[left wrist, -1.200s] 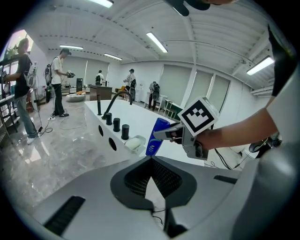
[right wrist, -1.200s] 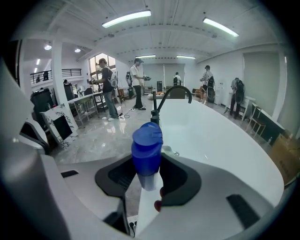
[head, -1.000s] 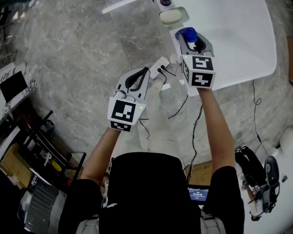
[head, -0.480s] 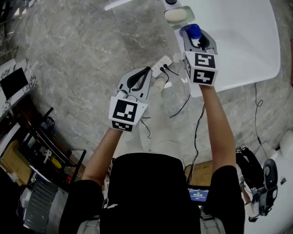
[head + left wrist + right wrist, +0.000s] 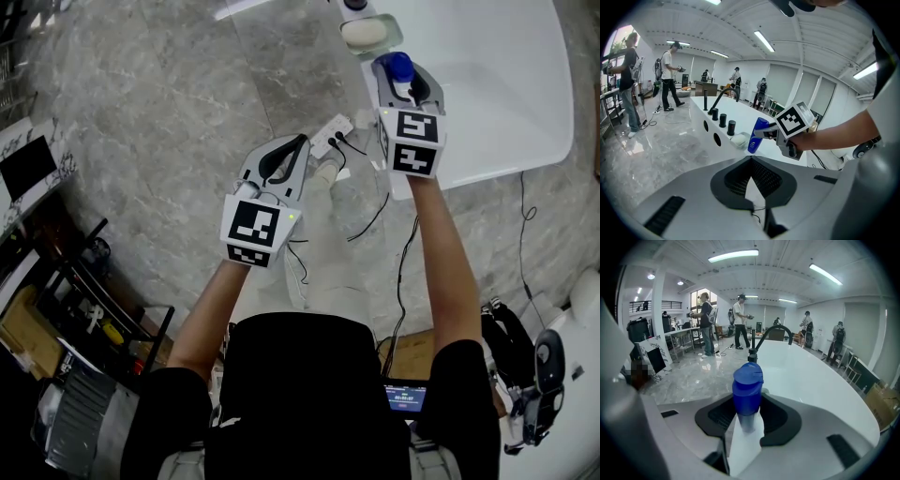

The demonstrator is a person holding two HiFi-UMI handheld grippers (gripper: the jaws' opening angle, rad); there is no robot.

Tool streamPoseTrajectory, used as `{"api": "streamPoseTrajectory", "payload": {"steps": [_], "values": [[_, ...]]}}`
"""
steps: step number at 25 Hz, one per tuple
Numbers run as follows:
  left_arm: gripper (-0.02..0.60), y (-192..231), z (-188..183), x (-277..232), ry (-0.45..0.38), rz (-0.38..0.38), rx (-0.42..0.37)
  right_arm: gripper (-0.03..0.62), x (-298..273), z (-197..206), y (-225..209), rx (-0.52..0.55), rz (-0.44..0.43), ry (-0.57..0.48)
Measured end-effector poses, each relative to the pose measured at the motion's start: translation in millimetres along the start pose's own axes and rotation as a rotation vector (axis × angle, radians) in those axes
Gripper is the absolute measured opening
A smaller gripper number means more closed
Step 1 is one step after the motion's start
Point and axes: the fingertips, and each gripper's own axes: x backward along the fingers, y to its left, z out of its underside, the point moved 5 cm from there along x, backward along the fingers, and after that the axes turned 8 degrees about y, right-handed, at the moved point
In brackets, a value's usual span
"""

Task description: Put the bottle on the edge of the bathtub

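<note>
The blue bottle point(image 5: 398, 67) with its blue cap stands upright between the jaws of my right gripper point(image 5: 403, 77), which is shut on it; the bottle point(image 5: 747, 397) fills the middle of the right gripper view. It hangs over the near rim of the white bathtub point(image 5: 497, 94), just right of a soap dish point(image 5: 366, 35). In the left gripper view the bottle point(image 5: 757, 136) shows above the tub edge, beside the dish. My left gripper point(image 5: 298, 145) is lower left over the floor, shut and with nothing in it point(image 5: 751, 160).
A white power strip point(image 5: 330, 131) and black cables lie on the grey marble floor between my grippers. A black faucet point(image 5: 771, 331) and black knobs point(image 5: 723, 120) stand along the tub rim. Several people stand far back. A dark rack point(image 5: 84, 291) is at the left.
</note>
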Motion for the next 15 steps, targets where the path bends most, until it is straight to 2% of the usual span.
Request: {"api": "streamPoseTrajectory", "payload": {"steps": [9, 15], "values": [[0.011, 0.5, -9.1, 6.6, -0.018, 0.005, -0.009, 0.198, 17.9, -5.5, -3.5, -0.042, -0.006, -0.047], [0.011, 0.0, -24.3, 21.4, -0.041, 0.017, -0.022, 0.199, 51.2, -11.8, -0.7, -0.083, -0.003, -0.072]]}}
